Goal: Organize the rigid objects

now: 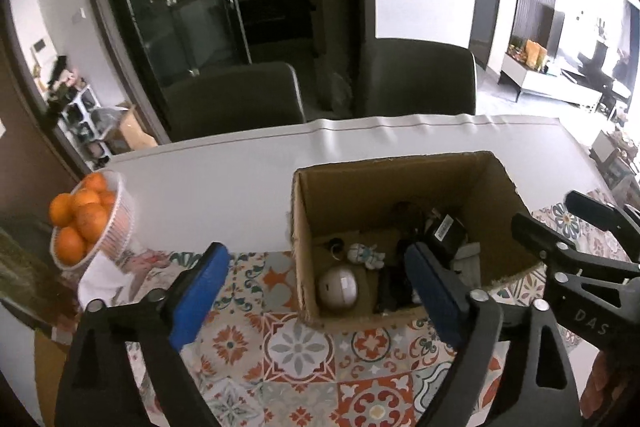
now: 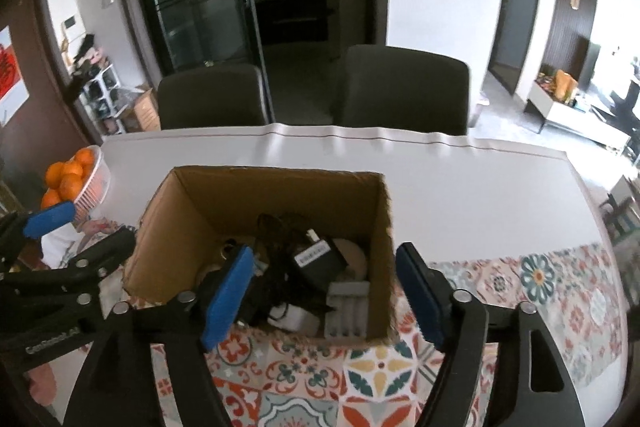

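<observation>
Jaws of both grippers stand wide and hold nothing. Left gripper [image 1: 316, 291] hovers at the near-left corner of the cardboard box [image 1: 400, 183]; right gripper [image 2: 328, 291] straddles its near-right wall. Inside lie a round white gadget [image 1: 338, 287], black adapter [image 2: 316, 255] and grey tray [image 2: 346, 311], so sorting looks well along. Oranges [image 1: 78, 215] crowd the worktop's [image 2: 460, 187] left edge; its right stands open.

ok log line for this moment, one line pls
left gripper: open, empty | right gripper: open, empty | box: on table, holds adapter, cables, white ball | oranges: left
</observation>
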Available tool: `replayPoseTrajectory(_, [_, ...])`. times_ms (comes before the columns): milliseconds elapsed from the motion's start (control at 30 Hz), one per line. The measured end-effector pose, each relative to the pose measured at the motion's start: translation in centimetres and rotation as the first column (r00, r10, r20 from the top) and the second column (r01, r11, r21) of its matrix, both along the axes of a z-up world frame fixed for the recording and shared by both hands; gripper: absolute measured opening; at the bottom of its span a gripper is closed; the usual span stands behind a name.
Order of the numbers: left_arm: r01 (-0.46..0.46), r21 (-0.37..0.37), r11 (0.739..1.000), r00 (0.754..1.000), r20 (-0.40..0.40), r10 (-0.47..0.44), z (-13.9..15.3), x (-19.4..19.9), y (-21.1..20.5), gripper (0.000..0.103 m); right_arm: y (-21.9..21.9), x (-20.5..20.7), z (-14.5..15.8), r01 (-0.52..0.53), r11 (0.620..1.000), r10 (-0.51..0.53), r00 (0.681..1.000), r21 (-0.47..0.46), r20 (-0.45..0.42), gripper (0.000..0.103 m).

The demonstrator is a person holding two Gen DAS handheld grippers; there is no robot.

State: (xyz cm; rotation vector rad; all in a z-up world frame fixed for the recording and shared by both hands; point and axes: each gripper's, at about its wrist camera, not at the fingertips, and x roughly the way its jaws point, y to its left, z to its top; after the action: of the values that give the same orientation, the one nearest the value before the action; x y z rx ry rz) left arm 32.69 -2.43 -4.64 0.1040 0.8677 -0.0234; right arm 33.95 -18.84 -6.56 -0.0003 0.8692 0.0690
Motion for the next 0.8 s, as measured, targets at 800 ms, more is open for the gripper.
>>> replayPoseTrajectory(800, [-0.067,-0.018,0.998,0.961,0.267,0.069,7.4,-16.2,1.8,0.103,0.9,-17.2,8.9,0.095,0.993,-0.070,0.953,-0.075,0.293,0.100])
